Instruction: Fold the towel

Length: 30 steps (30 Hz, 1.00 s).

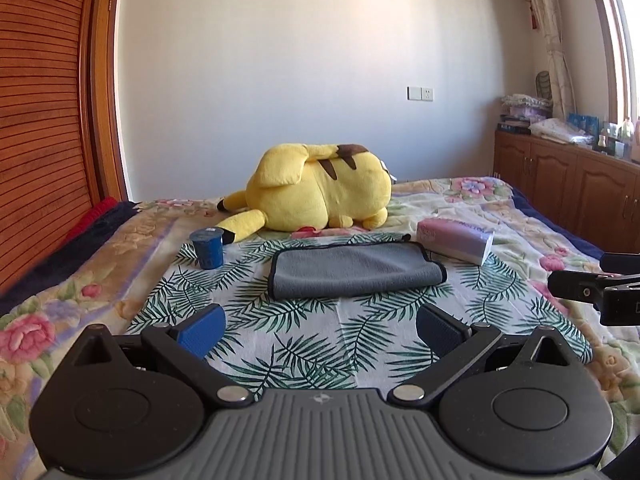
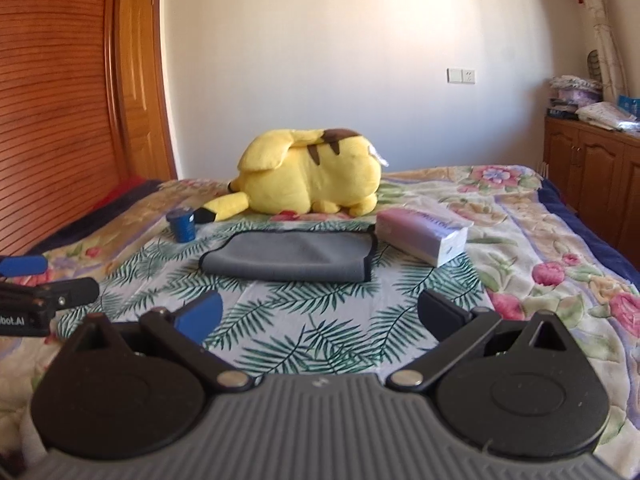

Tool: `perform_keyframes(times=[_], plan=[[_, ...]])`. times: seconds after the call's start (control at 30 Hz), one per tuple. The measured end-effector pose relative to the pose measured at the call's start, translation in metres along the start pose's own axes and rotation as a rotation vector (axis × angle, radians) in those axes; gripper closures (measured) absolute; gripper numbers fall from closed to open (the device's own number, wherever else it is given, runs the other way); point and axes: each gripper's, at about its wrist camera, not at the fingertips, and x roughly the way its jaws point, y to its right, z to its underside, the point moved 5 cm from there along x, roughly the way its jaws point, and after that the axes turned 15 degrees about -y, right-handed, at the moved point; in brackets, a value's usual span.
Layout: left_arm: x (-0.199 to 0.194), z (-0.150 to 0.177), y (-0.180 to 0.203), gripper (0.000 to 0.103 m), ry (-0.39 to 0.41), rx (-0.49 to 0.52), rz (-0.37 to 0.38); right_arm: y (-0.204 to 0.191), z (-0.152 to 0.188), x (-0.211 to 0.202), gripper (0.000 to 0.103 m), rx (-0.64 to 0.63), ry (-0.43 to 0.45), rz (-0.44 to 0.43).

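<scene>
Little can be read. In the right wrist view, white letters "bot.AI" stand on the black body of the left gripper [image 2: 24, 280] at the left edge — the start of the word is cut off by the frame. The tissue pack [image 1: 456, 242] on the bed carries purple print along its top face, but it lies reversed and blurred in both views, so the letters cannot be made out. A small emblem sits on each gripper's grey ribbed base — no wording with it.
</scene>
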Motion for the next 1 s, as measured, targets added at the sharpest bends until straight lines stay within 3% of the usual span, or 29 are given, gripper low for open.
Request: perform_keyframes(times=[0.23,1.0], plan=[[-0.0056,-0.0015,-0.0015,0.016,0.033,0.005,-0.013,-0.0001,-0.0019,-0.0039,0.000,-0.007,0.032,0.023],[-0.0057,-0.0013,-0.0036,0.016,0.039,0.014,-0.022,-0.0008,-0.0003,-0.0080,0.000,-0.015,0.057,0.038]])
